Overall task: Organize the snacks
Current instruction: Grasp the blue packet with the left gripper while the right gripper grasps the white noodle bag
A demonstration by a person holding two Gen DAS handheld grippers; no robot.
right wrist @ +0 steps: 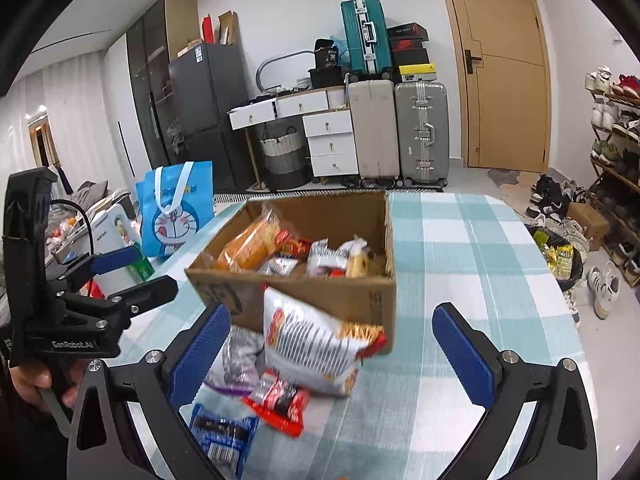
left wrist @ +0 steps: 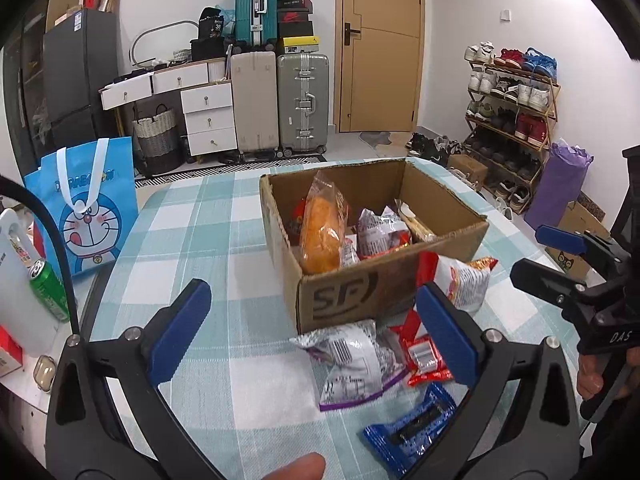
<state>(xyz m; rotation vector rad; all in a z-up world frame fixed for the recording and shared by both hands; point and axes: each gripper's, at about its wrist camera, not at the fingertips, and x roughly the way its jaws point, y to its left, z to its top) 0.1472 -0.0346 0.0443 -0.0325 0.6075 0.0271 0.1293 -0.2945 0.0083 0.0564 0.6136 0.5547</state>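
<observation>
An open cardboard box [left wrist: 340, 300] [right wrist: 360, 300] stands on the checked tablecloth and holds several snack packs, among them an orange bag [left wrist: 322, 236] [right wrist: 248, 246]. In front of it lie a silver-purple pack [left wrist: 356, 360] [right wrist: 240, 356], a red pack [left wrist: 424, 360] [right wrist: 280, 400], a blue pack [left wrist: 408, 428] [right wrist: 224, 436] and a white-red bag [left wrist: 464, 280] [right wrist: 312, 344] leaning on the box. My left gripper [left wrist: 314, 336] is open and empty above the loose packs. My right gripper [right wrist: 332, 356] is open and empty near the white-red bag.
A blue cartoon bag [left wrist: 88, 208] [right wrist: 176, 204], a green can [left wrist: 48, 290] and a white container [left wrist: 16, 264] stand left of the table. Suitcases [left wrist: 280, 100], drawers and a shoe rack [left wrist: 512, 120] line the room behind. A waste bin [right wrist: 560, 256] is right of the table.
</observation>
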